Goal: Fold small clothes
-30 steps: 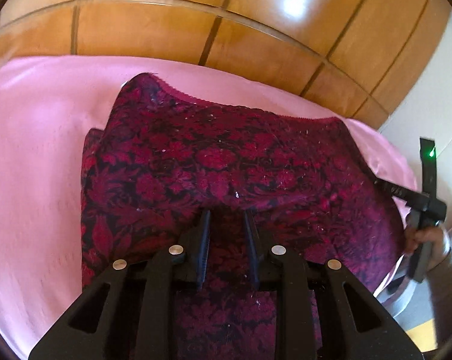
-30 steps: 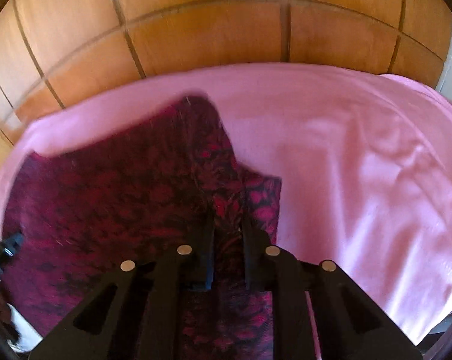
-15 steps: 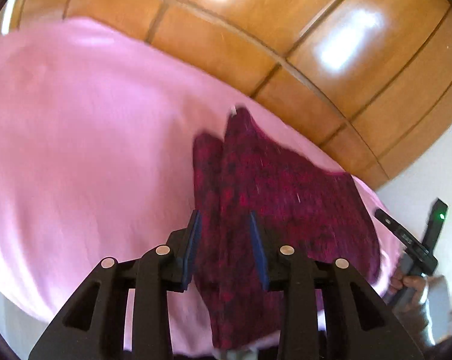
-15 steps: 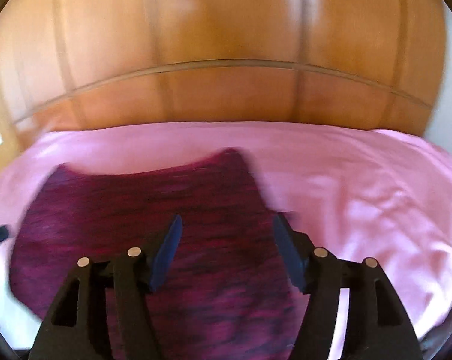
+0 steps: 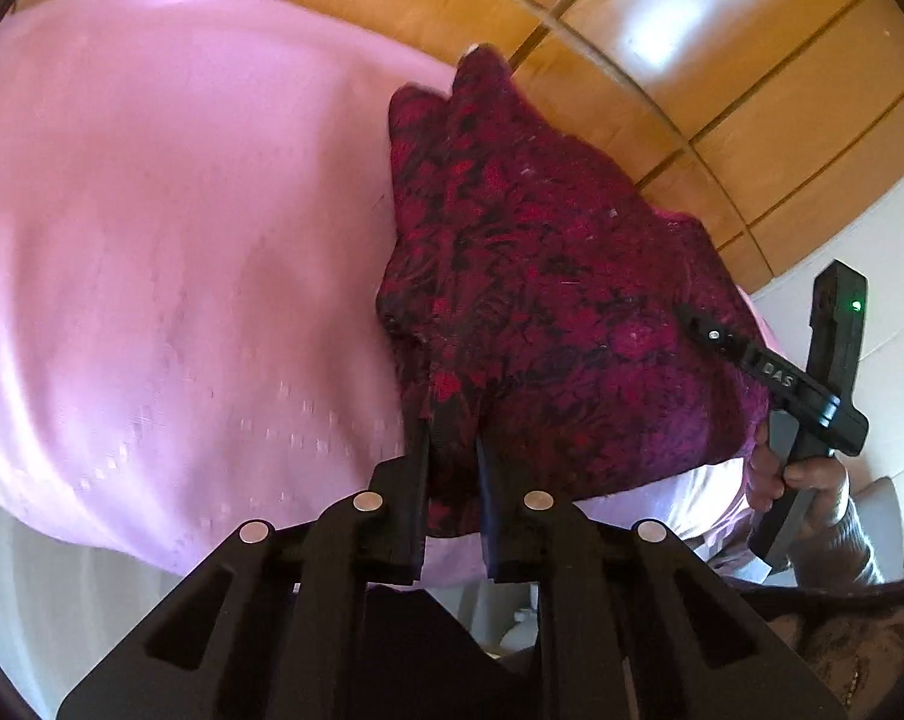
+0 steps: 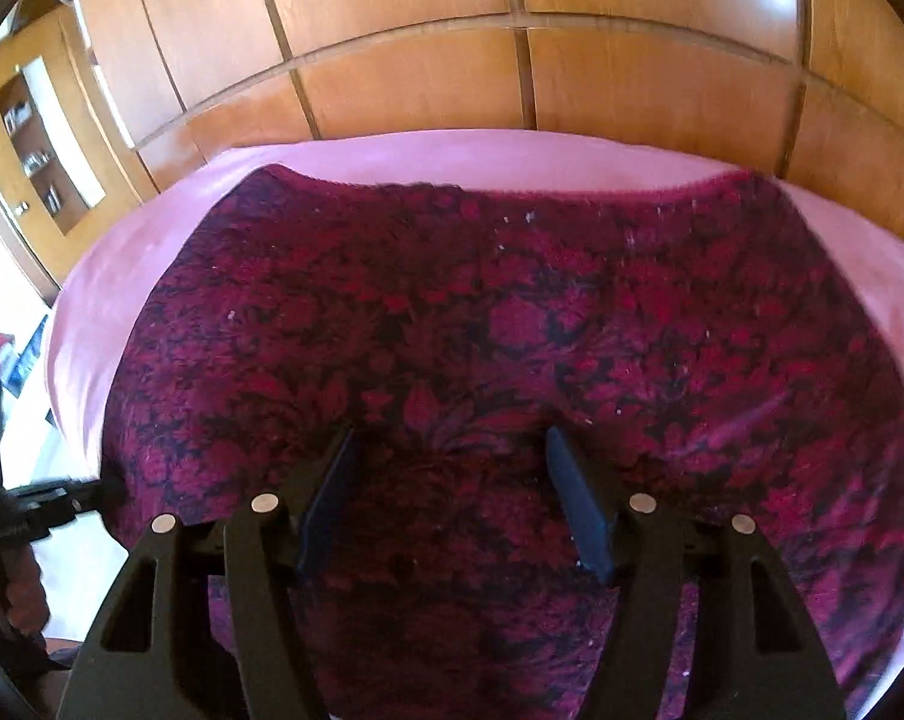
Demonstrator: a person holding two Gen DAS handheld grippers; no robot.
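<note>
The dark red patterned garment [image 6: 482,330] is spread on the pink bed sheet [image 5: 152,240]. Its near edge is being pinched between the closing fingers of the left gripper [image 5: 452,450], while the right gripper [image 6: 446,480] is held spread above it, gripping nothing. With one edge pulled alone, the fold could be dragged askew.

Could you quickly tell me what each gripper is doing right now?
Left gripper: jaws closing on the garment, its edge between them.
Right gripper: jaws open above the garment, holding nothing.
</note>
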